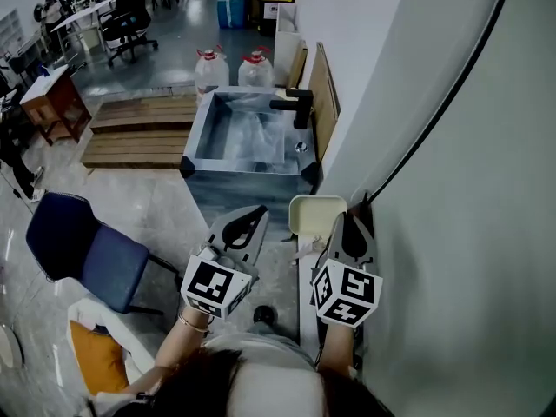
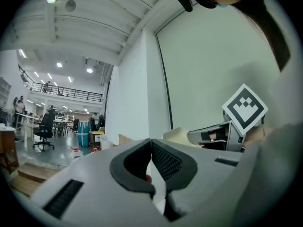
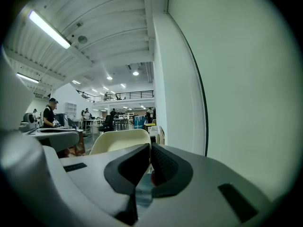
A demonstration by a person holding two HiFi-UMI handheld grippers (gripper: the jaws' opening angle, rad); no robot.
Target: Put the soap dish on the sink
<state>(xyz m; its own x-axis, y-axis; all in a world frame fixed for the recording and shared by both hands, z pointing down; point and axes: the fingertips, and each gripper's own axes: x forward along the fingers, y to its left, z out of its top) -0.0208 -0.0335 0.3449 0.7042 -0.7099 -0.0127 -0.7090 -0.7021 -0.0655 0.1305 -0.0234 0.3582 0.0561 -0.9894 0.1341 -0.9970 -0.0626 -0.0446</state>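
- The right gripper (image 3: pixel 150 148) has its jaws pressed together on the near edge of the cream soap dish (image 3: pixel 118 141), which rises just ahead and to the left of the jaw tips.
- The left gripper (image 2: pixel 151 143) has its jaws together with nothing between them. It is level with the right gripper and close to its left.
- From the left jaws, the dish and the right gripper's marker cube (image 2: pixel 244 108) show off to the right.
- Ahead of both pairs of jaws stands the grey sink (image 1: pixel 195 133). The dish is held just short of its near right corner and is not on it.
- A black faucet (image 1: pixel 295 107) sits on the sink's far right side, beyond the right jaws.
- Past the sink stand two water bottles (image 1: pixel 211 69) with red caps.
- A white wall (image 1: pixel 452 189) runs close along the right of the right jaws, with a black cable (image 1: pixel 452 102) curving up it.
- Well to the left of the left jaws stands a blue chair (image 1: pixel 78 250), with wooden planks (image 1: pixel 139 133) beyond it.
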